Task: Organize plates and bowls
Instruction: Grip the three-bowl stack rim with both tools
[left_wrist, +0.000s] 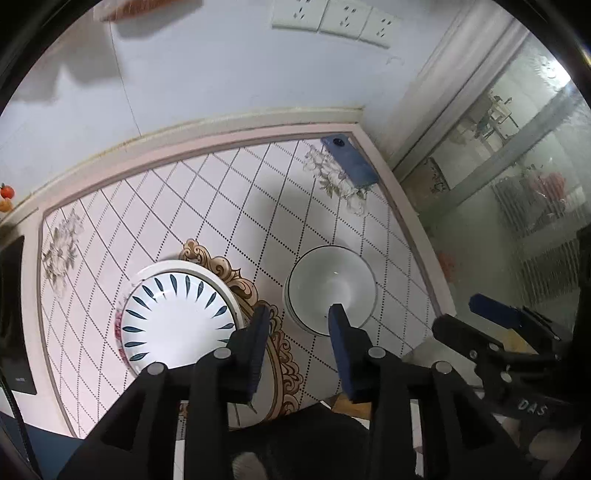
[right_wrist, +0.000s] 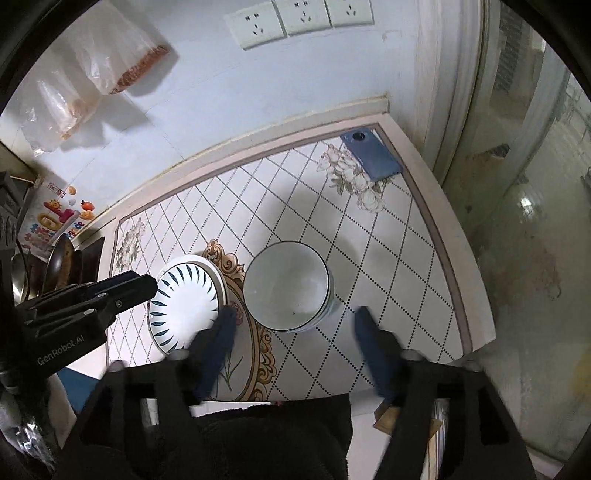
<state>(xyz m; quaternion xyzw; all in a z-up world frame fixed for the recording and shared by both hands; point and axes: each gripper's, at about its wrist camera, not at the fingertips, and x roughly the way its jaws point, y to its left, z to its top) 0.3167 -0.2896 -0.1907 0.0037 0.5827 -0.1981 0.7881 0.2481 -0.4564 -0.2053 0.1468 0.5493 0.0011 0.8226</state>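
- Left hand-held gripper (left_wrist: 299, 321): fingers spread, pinching nothing, hanging above the surface (left_wrist: 229, 192). The stack of plates (left_wrist: 177, 317) lies just off its left finger; the stack of bowls (left_wrist: 328, 291) lies ahead of its right finger, whose tip overlaps the near rim in the left wrist view. Whether it touches cannot be told.
- Right hand-held gripper (right_wrist: 295, 317): fingers spread wide, empty, and blurred in the right wrist view. The bowls (right_wrist: 286, 284) sit just ahead, between the fingers; the plates (right_wrist: 186, 302) lie beside its left finger.
- Risk 1: a finger tip catching a bowl rim could tip or shove the nested stack, since glazed ware likely slides easily on this glossy patterned covering.
- Risk 2: both grippers crowd the same bowls, so they may collide.
- Risk 3: a pinch on one thin rim may slip, dropping the dish.
- A phone (right_wrist: 371, 157) lies well beyond, at the far corner, clear of the work.
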